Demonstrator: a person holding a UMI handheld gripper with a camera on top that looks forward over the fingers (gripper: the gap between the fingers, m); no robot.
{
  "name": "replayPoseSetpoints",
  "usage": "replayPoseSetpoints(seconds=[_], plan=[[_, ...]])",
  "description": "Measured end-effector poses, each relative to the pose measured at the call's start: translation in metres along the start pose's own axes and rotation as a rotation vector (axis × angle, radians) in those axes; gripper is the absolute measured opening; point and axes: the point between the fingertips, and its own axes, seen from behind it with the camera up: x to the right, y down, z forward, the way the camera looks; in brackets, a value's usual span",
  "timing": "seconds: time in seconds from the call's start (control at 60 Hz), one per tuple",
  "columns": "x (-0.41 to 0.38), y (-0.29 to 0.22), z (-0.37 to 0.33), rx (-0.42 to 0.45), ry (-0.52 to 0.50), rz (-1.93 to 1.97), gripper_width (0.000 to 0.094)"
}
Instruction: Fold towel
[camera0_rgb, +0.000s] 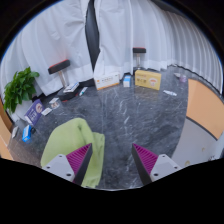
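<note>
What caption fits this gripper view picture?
Open gripper above a grey table, green towel by one finger.

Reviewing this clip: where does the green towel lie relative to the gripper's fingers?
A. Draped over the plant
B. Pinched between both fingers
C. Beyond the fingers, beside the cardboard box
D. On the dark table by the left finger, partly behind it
D: the green towel lies on the dark marbled table at the left finger's side, while the gripper is open with nothing between its fingers.
</note>
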Motion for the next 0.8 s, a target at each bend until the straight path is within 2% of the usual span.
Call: replayPoseSetpoints(seconds=[0.167,0.4,0.567,0.8], plan=[[0.032,-0.026,-0.048,0.041,0.056,-0.074,0.0848],[-0.02,-0.048,-0.156,0.129,0.039,-0.176,0.0848],[-0.062,-0.031,-0.248,0.177,0.048,-0.174,0.0843],[-0.104,0.023,-0.351,0.19,0.074,-0.192,0.0851]])
